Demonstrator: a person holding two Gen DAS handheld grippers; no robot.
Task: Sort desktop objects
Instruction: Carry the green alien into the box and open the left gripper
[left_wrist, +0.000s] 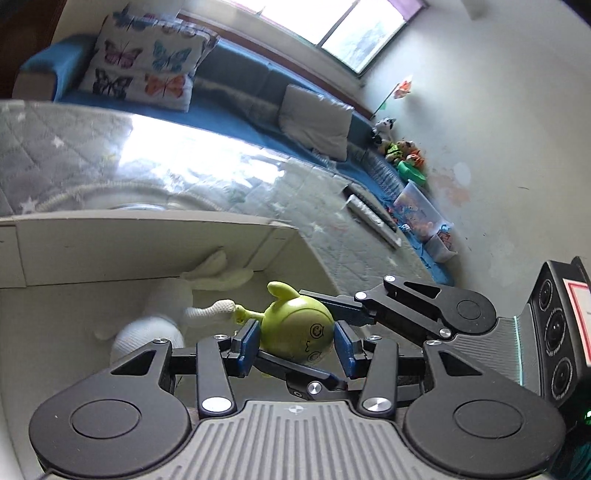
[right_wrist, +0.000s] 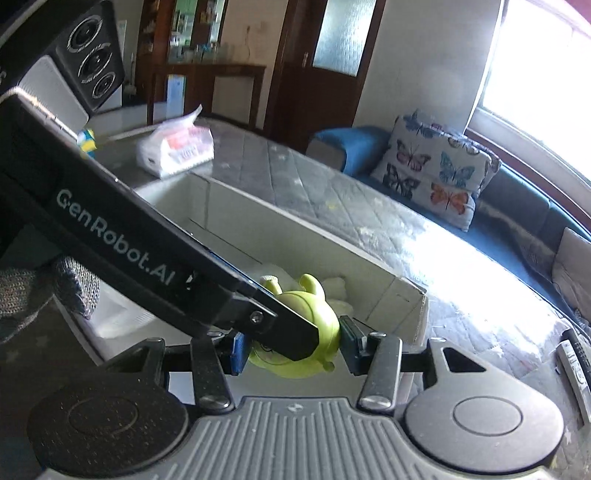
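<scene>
Currently both tools, left tool (left_wrist: 295, 345) and right tool (right_wrist: 291, 349), pinch the green toy (left_wrist: 295, 332) over the white box (left_wrist: 147, 240). I'd release one first, then lower gently.

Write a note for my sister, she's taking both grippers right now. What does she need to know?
Left gripper: shut on the green toy.
Right gripper: looks shut on the toy too, crossing the left one.
Toy: held in the air over the open white box.
Done: the white bunny lies in the box.
Left: probably let go with one gripper, then put the toy in the box. The tissue pack and remotes lie out on the table.
</scene>
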